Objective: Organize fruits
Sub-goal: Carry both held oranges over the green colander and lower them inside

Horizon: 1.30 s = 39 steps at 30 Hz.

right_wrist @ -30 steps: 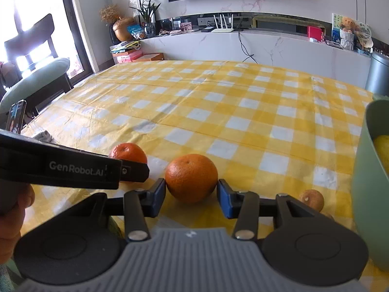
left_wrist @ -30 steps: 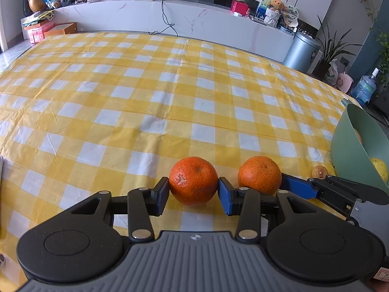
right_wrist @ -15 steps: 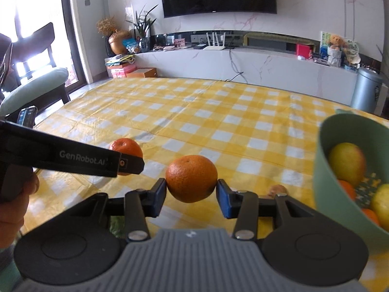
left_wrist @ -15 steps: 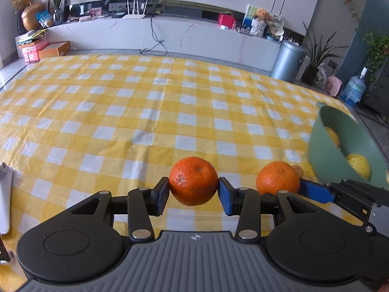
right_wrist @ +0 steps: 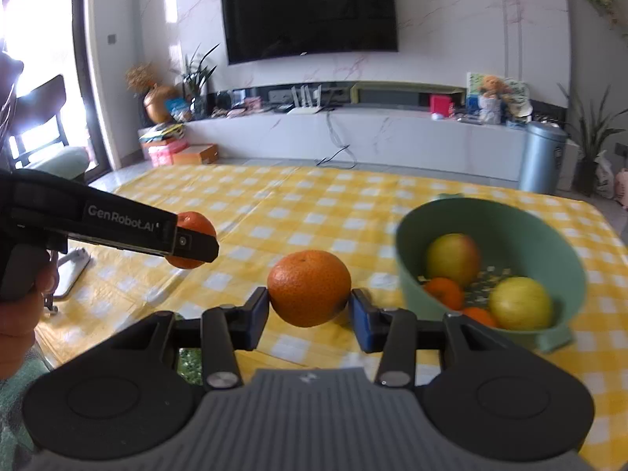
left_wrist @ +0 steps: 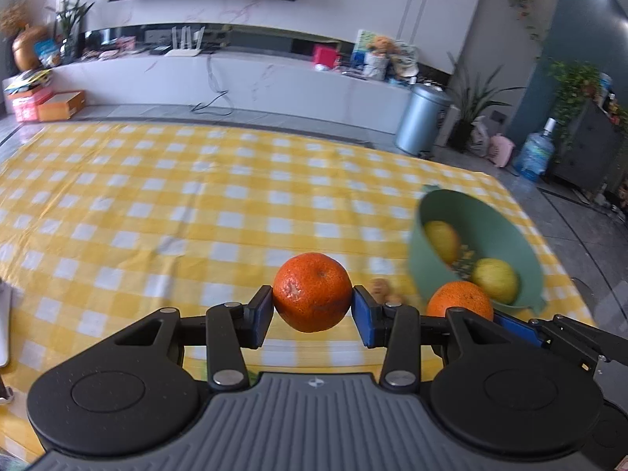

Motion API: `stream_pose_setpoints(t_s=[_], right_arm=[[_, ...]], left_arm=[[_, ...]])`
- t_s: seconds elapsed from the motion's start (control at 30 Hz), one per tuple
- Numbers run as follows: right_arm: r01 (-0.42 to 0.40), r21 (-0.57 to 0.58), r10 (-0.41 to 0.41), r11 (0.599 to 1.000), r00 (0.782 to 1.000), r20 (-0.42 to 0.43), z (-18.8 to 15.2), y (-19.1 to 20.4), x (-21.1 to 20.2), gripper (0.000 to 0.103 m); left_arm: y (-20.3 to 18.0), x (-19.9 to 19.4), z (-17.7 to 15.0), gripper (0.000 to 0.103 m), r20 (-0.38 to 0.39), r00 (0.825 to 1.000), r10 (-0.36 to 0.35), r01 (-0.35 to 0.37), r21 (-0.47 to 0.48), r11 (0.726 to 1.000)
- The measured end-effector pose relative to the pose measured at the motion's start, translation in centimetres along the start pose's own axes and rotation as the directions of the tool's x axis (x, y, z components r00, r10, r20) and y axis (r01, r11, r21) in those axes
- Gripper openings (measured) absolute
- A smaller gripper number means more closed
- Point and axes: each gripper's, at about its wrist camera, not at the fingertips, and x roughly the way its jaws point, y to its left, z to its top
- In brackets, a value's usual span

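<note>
Tablecloth: yellow-and-white check, covers the table.
Television: dark screen, wall-mounted above the console.
Console: long, white marble finish, against the wall.
Router: white, upright antennas, on the console.
Bin: metallic cylinder, on the floor beyond the table.
Water bottle: blue, on the floor at right.

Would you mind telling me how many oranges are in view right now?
4: one in the left gripper, one in the right gripper, and two small ones in the green bowl at and. More may be hidden under the other fruit.
</note>
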Motion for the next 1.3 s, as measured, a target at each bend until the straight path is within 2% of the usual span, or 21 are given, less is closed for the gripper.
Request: stream_pose_setpoints(t_s=[0.33, 0.6, 0.97, 1.3], right_arm=[[0.106, 0.014, -0.106, 0.994, 0.993, 0.048, 0.4, -3.6, -4.0, 0.042], [0.173, 0.068, -0.176, 0.983, 0.983, 0.05, 0.8, -7.3, -4.7, 0.042], [0.243, 0.074, -0.245, 0.967, 0.969, 0.013, 1.8, -9.7, -2.0, 0.042], [0.292, 0.122, -0.292, 0.949, 0.956, -0.018, 1.7, -11.8, 0.8, 0.042]], left_arm=[[-5.4, -0.2, 0.1, 0.049, 0.004, 0.998, -0.066, 0.066, 0.076, 0.995], [-8.9, 1.2, 0.9, 0.049, 0.003, 0.995, -0.103, 0.101, 0.129, 0.987], [-12.1, 4.8, 2.4, 0.048, -0.019, 0.991, -0.135, 0.136, 0.161, 0.977], [-13.3, 8.9, 2.8, 0.048, -0.077, 0.987, -0.143, 0.153, 0.158, 0.976]])
